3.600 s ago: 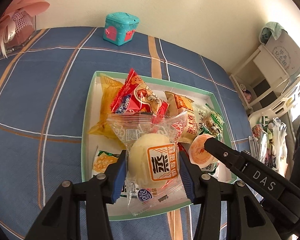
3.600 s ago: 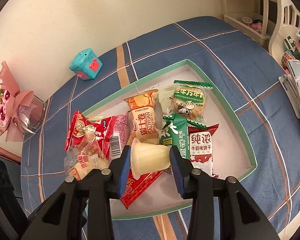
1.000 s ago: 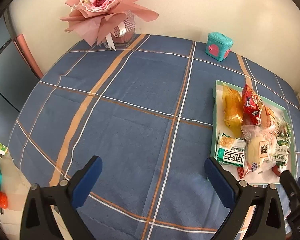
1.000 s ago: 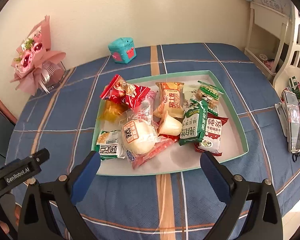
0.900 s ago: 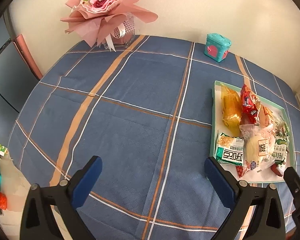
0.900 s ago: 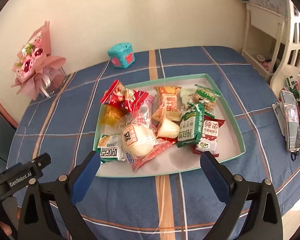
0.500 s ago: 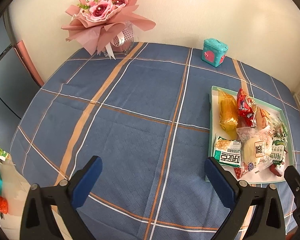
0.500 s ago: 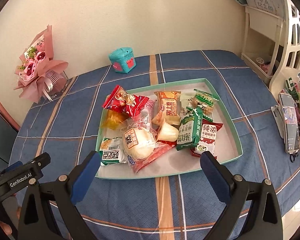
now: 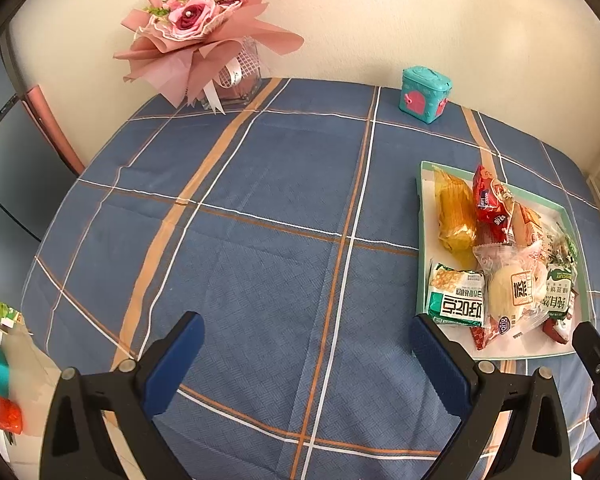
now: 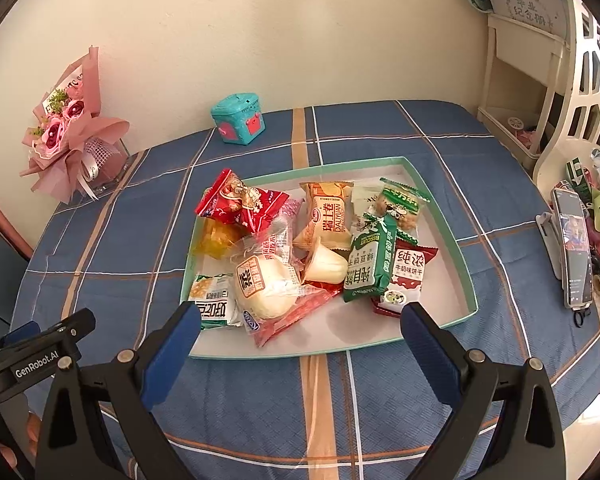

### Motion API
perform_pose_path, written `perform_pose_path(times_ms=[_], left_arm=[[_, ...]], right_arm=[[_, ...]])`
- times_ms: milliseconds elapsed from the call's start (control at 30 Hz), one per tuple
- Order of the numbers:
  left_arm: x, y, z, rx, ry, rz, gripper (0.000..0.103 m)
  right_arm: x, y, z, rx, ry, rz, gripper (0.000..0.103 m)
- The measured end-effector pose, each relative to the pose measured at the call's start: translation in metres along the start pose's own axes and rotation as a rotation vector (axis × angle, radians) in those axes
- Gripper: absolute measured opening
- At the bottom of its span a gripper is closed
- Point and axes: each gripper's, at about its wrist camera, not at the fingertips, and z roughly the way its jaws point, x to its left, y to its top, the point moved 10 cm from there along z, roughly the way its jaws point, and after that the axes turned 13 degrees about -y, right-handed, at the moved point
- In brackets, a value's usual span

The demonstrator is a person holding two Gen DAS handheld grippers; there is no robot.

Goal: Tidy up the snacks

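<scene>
Blue pads: the left gripper (image 9: pixel 306 354) stood spread wide, nothing between its fingers, over bare tablecloth (image 9: pixel 260 208).
Right gripper (image 10: pixel 300 340): likewise splayed and empty, hanging above the near rim of the tray (image 10: pixel 446 220); its black frame also showed at the right edge of the left wrist view.
Tray: a shallow white box with a mint-green border, resting on the blue plaid cloth, right of the left gripper.
Snacks: all lay inside the tray, heaped toward its left and middle.
Front row: a green-and-white cracker pack (image 10: pixel 214 304) in the near-left corner, touching a steamed bun in clear wrap (image 10: pixel 266 286).
Middle: a pale jelly cup (image 10: pixel 326 266) on its side, between the bun and a green biscuit pack (image 10: pixel 370 264), which overlapped a red milk-biscuit pack (image 10: pixel 408 272).
Back row: a red crinkled packet (image 10: pixel 240 202) leaning over a yellow pouch (image 10: pixel 220 238), an orange Swiss-roll pack (image 10: pixel 328 214), and a green-topped clear packet (image 10: pixel 400 204).
Far edge of table: a teal toy box (image 10: pixel 239 123) with pink trim near the wall, well apart from the tray.
Left corner: a pink bouquet (image 9: pixel 196 28) in a glass vase.
Right of the table: a phone on a stand (image 10: pixel 574 248) and a white shelf unit (image 10: pixel 516 60).
</scene>
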Motion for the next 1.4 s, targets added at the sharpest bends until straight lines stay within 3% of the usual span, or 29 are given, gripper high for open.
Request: perform_pose_path(times_ms=[1400], left_arm=[[0.0070,-0.0050,0.0069,0.020,0.021,-0.013,0.103]], right_arm=[[0.0023,-0.0042,0.0053,0.022,-0.002,-0.023,0.100]])
